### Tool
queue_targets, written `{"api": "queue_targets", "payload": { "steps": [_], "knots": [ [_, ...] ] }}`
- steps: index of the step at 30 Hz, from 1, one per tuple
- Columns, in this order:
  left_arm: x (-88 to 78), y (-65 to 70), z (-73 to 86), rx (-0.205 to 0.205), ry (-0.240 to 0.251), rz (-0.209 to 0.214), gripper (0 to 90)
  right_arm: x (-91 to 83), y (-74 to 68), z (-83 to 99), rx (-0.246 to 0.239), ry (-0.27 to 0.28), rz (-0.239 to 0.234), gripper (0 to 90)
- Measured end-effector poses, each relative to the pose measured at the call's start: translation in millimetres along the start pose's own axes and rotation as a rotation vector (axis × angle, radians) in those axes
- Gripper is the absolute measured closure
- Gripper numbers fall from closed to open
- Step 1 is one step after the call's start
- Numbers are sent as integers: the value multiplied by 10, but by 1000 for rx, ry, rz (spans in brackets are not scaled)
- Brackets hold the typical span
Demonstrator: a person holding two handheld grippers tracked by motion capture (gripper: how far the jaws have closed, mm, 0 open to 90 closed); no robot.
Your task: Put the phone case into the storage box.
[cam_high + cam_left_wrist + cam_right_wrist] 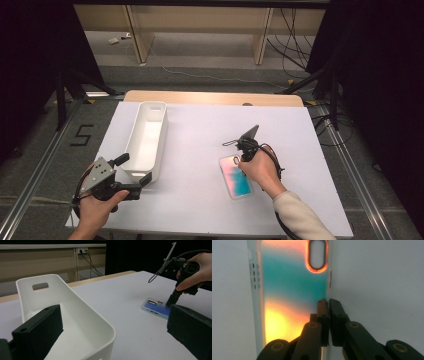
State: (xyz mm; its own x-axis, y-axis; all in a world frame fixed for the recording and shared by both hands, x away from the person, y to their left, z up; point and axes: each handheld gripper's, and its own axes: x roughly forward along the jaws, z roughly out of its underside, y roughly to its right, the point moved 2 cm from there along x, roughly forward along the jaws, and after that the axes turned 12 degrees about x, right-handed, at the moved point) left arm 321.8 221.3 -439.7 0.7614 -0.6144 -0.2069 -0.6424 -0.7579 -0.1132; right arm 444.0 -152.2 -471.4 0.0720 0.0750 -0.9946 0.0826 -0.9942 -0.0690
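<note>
Right fingers [328, 305] pinched on the case [289, 290] edge, case flat on the surface [200, 145] beneath them, likely for a thin-rim lift. Left fingers [112, 332] spread wide, hovering at the bin [75, 315] end, probably steadying.

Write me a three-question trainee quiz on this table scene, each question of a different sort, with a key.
1. True or false: the right gripper has its jaws closed on one long edge of the translucent phone case with teal and orange colouring.
2. Which thing do the left gripper's open jaws stand on either side of? A) the long white plastic bin with a handle slot B) the phone case C) a cable
3. Fill in: the phone case lies flat on the ____ table cover.

Key: 1 true; 2 A; 3 white.
</note>
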Motion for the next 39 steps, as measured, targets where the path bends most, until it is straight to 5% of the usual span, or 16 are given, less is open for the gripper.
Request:
{"api": "queue_targets", "payload": {
  "steps": [1, 2, 6, 10, 26, 27, 28, 31, 39],
  "knots": [
    [0, 0, 0, 0, 0, 1, 0, 7, 12, -6, -18, 14, -3, 880],
    [0, 0, 0, 1, -1, 1, 0, -10, -30, 14, 48, -22, -7, 880],
    [0, 1, 0, 0, 0, 1, 0, 10, -33, 18, 52, 11, -9, 882],
    [1, 1, 1, 1, -1, 1, 0, -13, -43, 16, 70, -19, -6, 884],
    [0, 0, -1, 1, 1, 0, 0, -49, -45, 23, 64, -20, -2, 891],
    [0, 0, -1, 1, 1, 0, 0, -33, -6, 14, 7, 23, -3, 892],
    [0, 0, -1, 0, 1, 1, 0, -55, -38, 27, 51, -4, -5, 892],
    [-10, 1, -4, 4, -7, -3, 0, -71, -49, 27, 62, 1, -6, 892],
    [0, 0, -3, 2, 3, 0, 0, -138, -40, 24, 45, 27, -2, 893]
  ]
}}
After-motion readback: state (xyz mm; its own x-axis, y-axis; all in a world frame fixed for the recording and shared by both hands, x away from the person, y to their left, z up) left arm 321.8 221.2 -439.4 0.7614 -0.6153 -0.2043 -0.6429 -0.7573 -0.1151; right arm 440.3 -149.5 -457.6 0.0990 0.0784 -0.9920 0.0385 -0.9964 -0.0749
